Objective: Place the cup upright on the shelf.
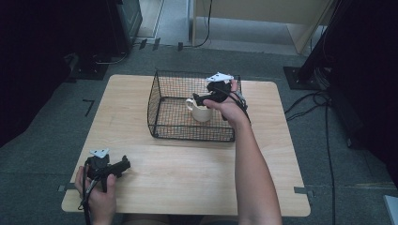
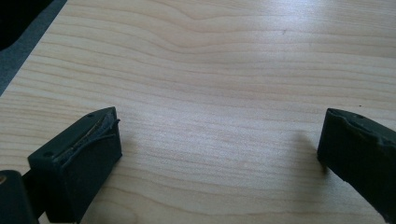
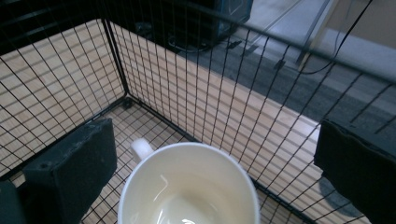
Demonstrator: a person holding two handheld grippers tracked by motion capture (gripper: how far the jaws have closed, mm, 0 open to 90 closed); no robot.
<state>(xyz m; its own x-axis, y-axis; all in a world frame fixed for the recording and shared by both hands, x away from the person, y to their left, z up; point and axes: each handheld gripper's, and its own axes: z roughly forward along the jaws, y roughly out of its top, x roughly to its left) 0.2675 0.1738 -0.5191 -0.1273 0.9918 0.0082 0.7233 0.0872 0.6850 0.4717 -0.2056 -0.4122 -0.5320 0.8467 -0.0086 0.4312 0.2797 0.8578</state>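
One cream mug in one wire basket — two hand-held grippers, left and right, both wide.

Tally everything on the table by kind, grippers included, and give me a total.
Wire basket: 1
Cream mug, standing inside the basket: 1
Hand-held grippers: 2, the left gripper open over bare table wood, the right gripper open at the mug
Total: 4
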